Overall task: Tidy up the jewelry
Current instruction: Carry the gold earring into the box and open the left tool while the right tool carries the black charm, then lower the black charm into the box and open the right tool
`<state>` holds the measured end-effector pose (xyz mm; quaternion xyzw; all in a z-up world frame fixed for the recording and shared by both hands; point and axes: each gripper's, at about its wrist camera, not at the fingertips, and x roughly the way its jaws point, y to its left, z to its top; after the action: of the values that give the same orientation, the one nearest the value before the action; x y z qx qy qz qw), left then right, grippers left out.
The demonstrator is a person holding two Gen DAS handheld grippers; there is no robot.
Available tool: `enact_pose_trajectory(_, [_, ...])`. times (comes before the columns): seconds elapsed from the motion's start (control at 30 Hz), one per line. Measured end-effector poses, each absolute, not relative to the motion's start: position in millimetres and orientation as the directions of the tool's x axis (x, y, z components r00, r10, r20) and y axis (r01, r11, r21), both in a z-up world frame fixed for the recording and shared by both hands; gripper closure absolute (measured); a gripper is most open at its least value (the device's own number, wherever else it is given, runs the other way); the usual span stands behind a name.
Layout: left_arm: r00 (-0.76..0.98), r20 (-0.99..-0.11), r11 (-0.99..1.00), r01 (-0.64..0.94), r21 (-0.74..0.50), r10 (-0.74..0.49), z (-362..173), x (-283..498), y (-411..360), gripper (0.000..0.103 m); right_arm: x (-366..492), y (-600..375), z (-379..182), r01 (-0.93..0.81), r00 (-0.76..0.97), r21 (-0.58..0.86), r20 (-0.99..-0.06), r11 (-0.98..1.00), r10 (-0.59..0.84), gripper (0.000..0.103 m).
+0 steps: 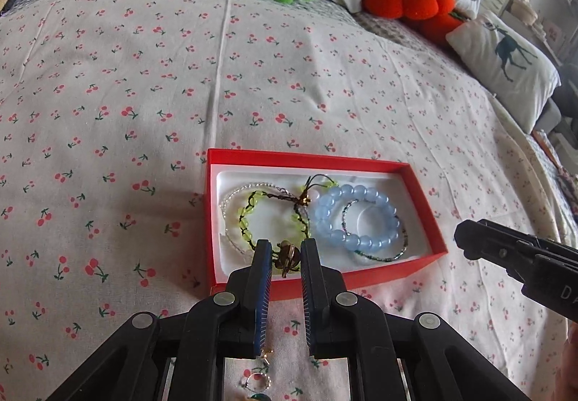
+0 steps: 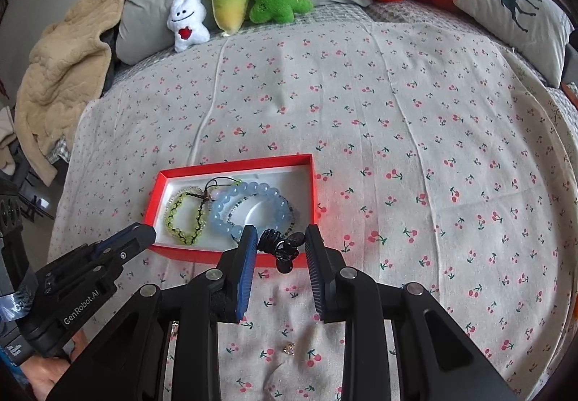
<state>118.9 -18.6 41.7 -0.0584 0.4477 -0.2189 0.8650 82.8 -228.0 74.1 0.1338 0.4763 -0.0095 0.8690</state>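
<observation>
The red cardboard box [image 1: 426,216] with a white lining lies on the cherry-print bedsheet [image 1: 144,76]. Inside it lie a smooth round blue bead bracelet [image 1: 356,216] and a knotted yellow-green bracelet [image 1: 253,220]. The left gripper [image 1: 286,251] stands open around a brown clasp [image 1: 287,258]. The right gripper [image 2: 281,240] stands open around a glossy black ornament [image 2: 283,249]. Plush toys [image 2: 253,0] line the pillows.

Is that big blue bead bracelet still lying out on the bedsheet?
No: the blue bead bracelet lies inside the red box, beside a yellow-green bracelet.
</observation>
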Motion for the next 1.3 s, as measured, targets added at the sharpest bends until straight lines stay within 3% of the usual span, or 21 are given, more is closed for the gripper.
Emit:
enact_pose_trajectory(0.5, [0.521, -0.75, 0.903, 0.352, -0.245, -0.406, 23, 125, -25, 0.092, 98, -225, 49, 0.146, 0.522, 0.267, -0.839, 0.953, 0.155, 0.074])
enact_pose_trajectory(0.7, [0.527, -0.752, 0.905, 0.361, -0.224, -0.396, 34, 113, -23, 0.075, 98, -226, 48, 0.162, 0.52, 0.273, -0.84, 0.948, 0.153, 0.074])
enact_pose_trajectory(0.83, [0.53, -0.773, 0.926, 0.321, -0.198, -0.349, 39, 101, -10, 0.058, 98, -223, 49, 0.164, 0.523, 0.263, -0.84, 0.951, 0.142, 0.074])
enact_pose_trajectory(1.0, [0.521, -0.801, 0.948, 0.262, -0.18, -0.296, 40, 92, 10, 0.052, 98, -216, 54, 0.168, 0.541, 0.228, -0.834, 0.959, 0.104, 0.074])
enact_pose_trajectory(1.13, [0.533, -0.804, 0.958, 0.242, -0.154, -0.264, 42, 86, 18, 0.034, 100, -210, 58, 0.163, 0.55, 0.201, -0.831, 0.966, 0.081, 0.074])
enact_pose_trajectory(1.3, [0.504, -0.828, 0.96, 0.247, -0.135, -0.246, 33, 81, 18, 0.031, 103, -202, 56, 0.157, 0.541, 0.174, -0.839, 0.972, 0.062, 0.074])
